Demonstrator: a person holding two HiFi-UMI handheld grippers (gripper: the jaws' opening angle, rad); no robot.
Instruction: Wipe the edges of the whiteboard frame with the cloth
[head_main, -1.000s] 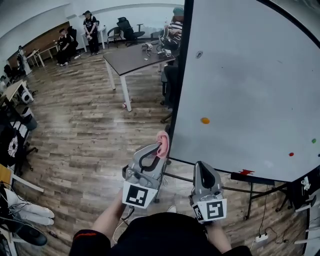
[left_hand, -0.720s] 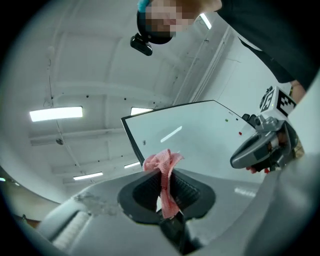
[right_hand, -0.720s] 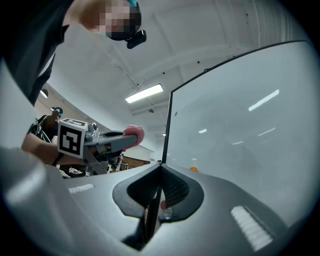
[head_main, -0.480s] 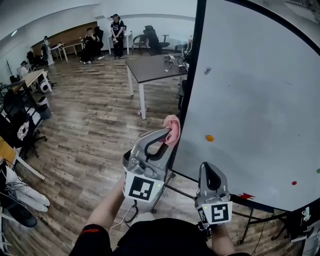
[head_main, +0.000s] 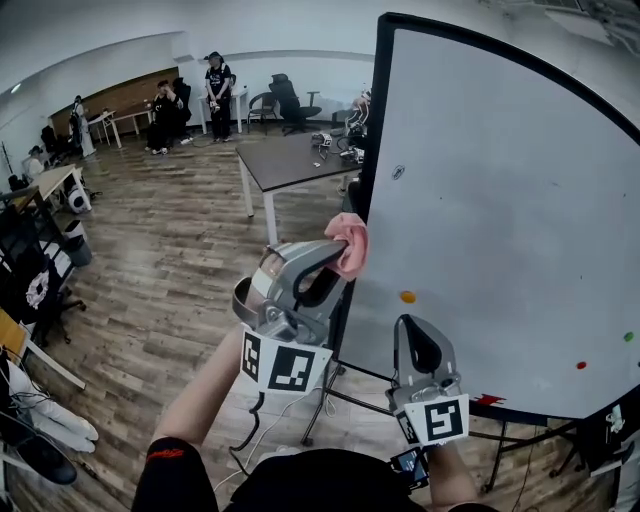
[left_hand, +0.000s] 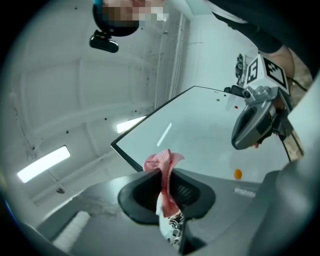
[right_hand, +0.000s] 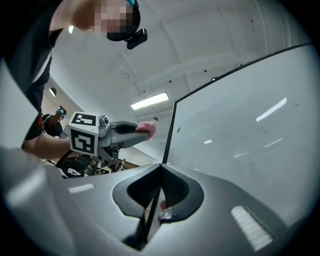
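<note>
Our left tool (head_main: 328, 262) pinches the pink cloth (head_main: 350, 243), its bunched end pointing right, just beside the upright left edge of the whiteboard frame (head_main: 372, 150) at centre frame; our right tool (head_main: 418, 345) is closed, empty.

The wood-plank floor (head_main: 170, 290) carries a dark-topped table (head_main: 288, 163) on white legs and the whiteboard's stand (head_main: 315, 400). Small devices (head_main: 335, 146), too small to identify, lie at the table's far end.
</note>
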